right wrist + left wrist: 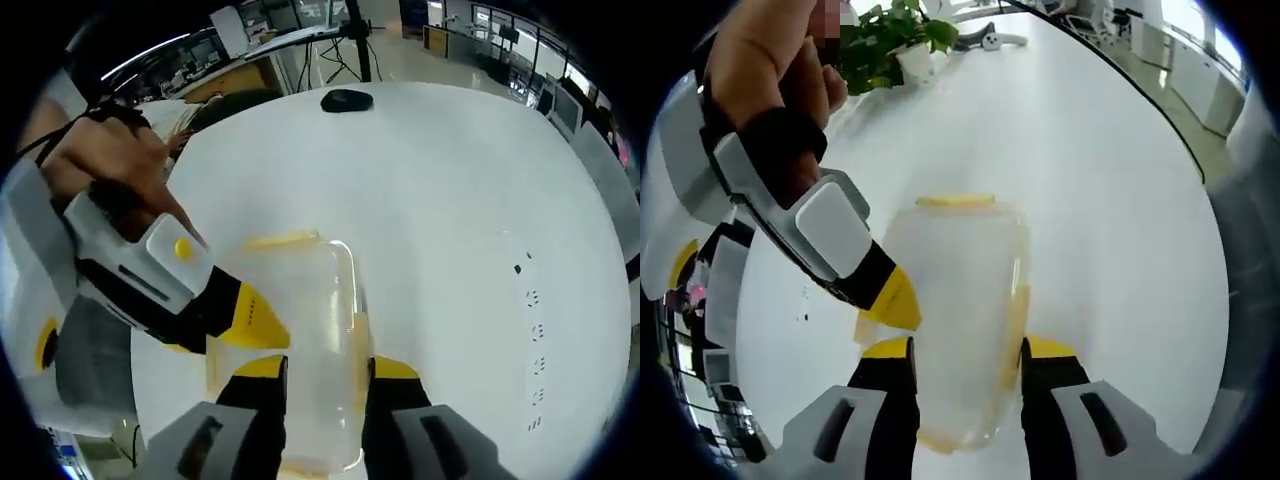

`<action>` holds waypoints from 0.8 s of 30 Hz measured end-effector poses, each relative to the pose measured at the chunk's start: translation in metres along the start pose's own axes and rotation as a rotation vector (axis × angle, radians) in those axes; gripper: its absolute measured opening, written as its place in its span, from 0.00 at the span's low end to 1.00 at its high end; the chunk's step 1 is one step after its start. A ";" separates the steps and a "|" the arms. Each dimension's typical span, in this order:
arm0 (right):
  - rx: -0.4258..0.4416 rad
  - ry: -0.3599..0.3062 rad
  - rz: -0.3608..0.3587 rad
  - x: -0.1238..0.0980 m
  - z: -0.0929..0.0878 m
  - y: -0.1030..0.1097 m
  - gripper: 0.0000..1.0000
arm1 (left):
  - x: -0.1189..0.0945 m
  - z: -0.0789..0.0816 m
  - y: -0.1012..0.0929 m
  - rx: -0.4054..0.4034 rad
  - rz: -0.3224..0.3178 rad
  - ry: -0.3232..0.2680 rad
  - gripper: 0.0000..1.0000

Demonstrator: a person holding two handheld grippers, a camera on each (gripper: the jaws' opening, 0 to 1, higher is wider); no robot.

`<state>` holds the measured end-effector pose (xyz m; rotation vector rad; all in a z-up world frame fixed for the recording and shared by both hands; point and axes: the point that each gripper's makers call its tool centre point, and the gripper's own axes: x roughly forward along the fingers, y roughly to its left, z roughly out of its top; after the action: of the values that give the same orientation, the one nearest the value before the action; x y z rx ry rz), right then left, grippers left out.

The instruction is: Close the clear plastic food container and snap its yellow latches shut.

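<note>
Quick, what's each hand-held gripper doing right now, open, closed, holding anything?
Left hand-held gripper: open, jaws either side of the clear container.
Right hand-held gripper: open, jaws either side of the same container.

Clear plastic food container point(958, 300) point(300, 330) flat on white table, lid on, yellow latches point(955, 201) point(281, 240) at edges
</note>
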<state>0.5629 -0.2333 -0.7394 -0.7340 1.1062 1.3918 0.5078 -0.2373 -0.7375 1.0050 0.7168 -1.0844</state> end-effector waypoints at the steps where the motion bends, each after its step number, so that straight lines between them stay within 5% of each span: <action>1: 0.000 -0.002 -0.001 0.000 0.000 0.000 0.27 | -0.001 0.000 -0.001 0.000 0.000 -0.001 0.36; 21: -0.071 -0.034 -0.074 -0.008 0.007 0.002 0.28 | -0.003 0.001 -0.002 0.007 -0.032 -0.013 0.41; 24: -0.049 -0.054 -0.082 -0.013 0.009 0.000 0.34 | -0.005 -0.005 -0.001 -0.002 -0.040 0.000 0.44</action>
<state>0.5661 -0.2301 -0.7241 -0.7648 0.9924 1.3652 0.5048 -0.2314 -0.7356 0.9926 0.7407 -1.1177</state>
